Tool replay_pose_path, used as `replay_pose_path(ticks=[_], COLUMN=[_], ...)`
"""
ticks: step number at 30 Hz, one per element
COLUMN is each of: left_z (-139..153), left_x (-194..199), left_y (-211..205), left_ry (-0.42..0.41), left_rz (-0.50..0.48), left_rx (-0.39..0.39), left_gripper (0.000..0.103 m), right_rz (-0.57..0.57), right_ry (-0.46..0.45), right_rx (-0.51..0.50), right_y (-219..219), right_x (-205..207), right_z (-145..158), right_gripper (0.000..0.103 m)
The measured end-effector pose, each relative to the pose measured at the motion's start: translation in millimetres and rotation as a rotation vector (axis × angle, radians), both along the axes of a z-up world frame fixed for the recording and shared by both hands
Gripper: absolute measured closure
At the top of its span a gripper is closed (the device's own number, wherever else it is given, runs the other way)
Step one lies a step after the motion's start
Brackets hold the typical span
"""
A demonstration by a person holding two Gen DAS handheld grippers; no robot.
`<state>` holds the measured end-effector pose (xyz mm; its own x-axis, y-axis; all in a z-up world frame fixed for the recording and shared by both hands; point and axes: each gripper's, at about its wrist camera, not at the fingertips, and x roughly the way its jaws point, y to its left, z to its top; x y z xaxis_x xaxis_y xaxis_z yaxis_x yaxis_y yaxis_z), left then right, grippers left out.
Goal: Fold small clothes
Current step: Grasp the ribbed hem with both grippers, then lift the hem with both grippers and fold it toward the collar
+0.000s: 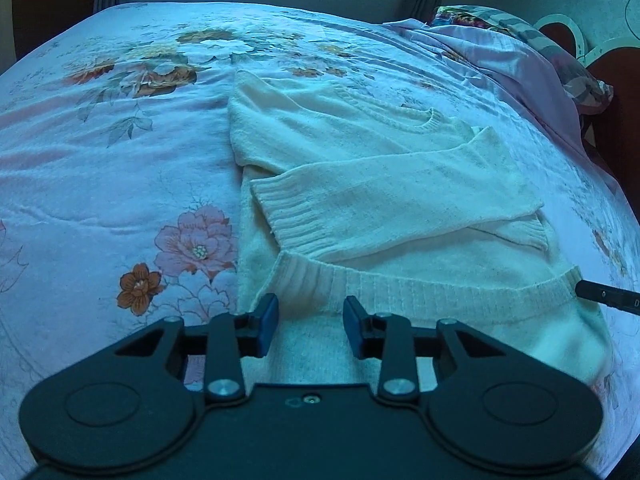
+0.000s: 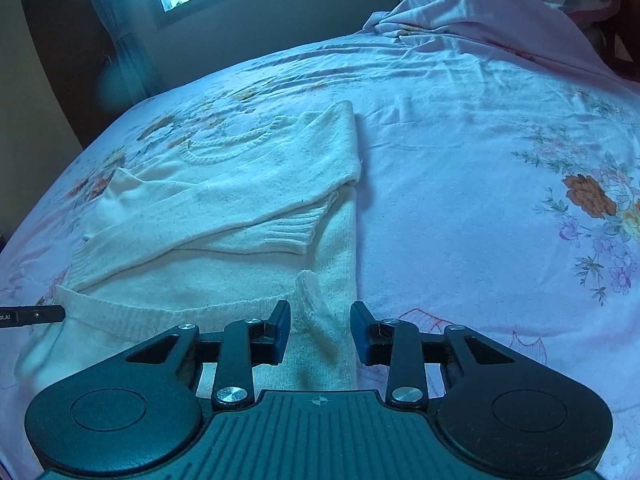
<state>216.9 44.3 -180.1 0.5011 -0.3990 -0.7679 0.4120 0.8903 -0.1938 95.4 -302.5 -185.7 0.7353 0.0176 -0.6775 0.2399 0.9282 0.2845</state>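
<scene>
A white knitted sweater [image 1: 372, 184] is laid flat on the bed [image 1: 100, 168], with both sleeves already crossed over its chest, so the arms look tucked in for folding. The ribbed bottom hem [image 1: 400, 288] is turned toward the tongs, likely so it can be lifted and folded up to the neck. The left tongs [image 1: 311, 326] are held partly open over the hem's left corner, with only knit between the jaws and nothing squeezed. The right tongs [image 2: 320, 330] are also partly open, with a raised bump of hem [image 2: 310, 300] between them; whether the pads touch it cannot be told. Plenty of open sheet is left on both sides. Far off, a crumpled pink blanket [image 2: 500, 20] is heaped.
</scene>
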Motion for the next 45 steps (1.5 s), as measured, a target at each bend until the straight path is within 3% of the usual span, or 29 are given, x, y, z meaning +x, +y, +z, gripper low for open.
replay_pose_path(ticks=[2,3,4,5,9,11,16,21,24,26,27,30,31,32,36,39,45], left_z=[-1.2,-1.5,-1.6,-1.8,-2.8,-1.7,7.2,1.3,-5.3,-5.2,-4.8,-2.5,-1.0,0.9,11.8,23.5,50.5], left_x=[-0.1,-0.2,-0.6,-1.2,-1.6,0.3,3.7,8.1,10.5,11.5,11.7,4.1,0.2,-3.0,-11.6,-6.3,18.6], left_y=[-0.1,-0.7,-0.8,-0.8,-3.0,-4.3,-4.5,-8.1,-8.6,-5.9,-4.8,-5.9,-6.0,-5.5,-5.0,-2.4,-6.8], left_ry=[0.006,0.011,0.014,0.016,0.001,-0.026,-0.073,-0.074,-0.066,-0.050,-0.036,-0.039,-0.044,-0.047,-0.083,-0.108,-0.156], left_rz=[-0.007,-0.012,-0.014,-0.015,-0.016,0.010,0.010,-0.034,-0.068,-0.079,-0.085,-0.109,-0.118,-0.124,-0.120,-0.075,-0.027], left_rx=[-0.003,-0.003,-0.004,-0.005,0.018,0.051,0.064,0.090,0.103,0.082,0.069,0.078,0.077,0.068,0.036,-0.010,-0.076], left_gripper=[0.083,0.095,0.100,0.100,0.100,0.093,0.061,0.059,0.063,0.079,0.098,0.100,0.100,0.100,0.101,0.101,0.101], right_rz=[0.031,0.048,0.063,0.077,0.093,0.093,0.096,0.091,0.098,0.111,0.116,0.123,0.131,0.139,0.130,0.095,0.057], right_ry=[0.010,0.014,0.015,0.021,0.025,0.033,0.032,0.031,0.030,0.030,0.034,0.036,0.035,0.034,0.016,-0.045,-0.153], right_rx=[-0.002,-0.014,-0.018,-0.018,-0.031,-0.012,0.025,0.048,0.066,0.061,0.050,0.021,0.010,0.003,0.007,0.047,0.031], right_y=[2.4,5.0,7.1,8.7,9.9,7.1,1.0,0.4,0.4,2.0,3.6,8.3,10.1,11.7,11.2,5.2,-6.9], right_x=[3.9,5.6,6.6,7.9,12.2,15.5,15.6,16.4,17.7,18.3,18.7,17.9,16.8,15.3,8.5,5.1,18.8], right_z=[-1.9,-2.5,-3.2,-4.3,-8.5,-10.5,-10.0,-10.6,-11.1,-9.8,-9.6,-8.8,-8.1,-7.3,-4.5,6.7,37.7], right_gripper=[0.069,0.069,0.078,0.097,0.097,0.097,0.093,0.086,0.077,0.073,0.073,0.077,0.093,0.100,0.100,0.100,0.100])
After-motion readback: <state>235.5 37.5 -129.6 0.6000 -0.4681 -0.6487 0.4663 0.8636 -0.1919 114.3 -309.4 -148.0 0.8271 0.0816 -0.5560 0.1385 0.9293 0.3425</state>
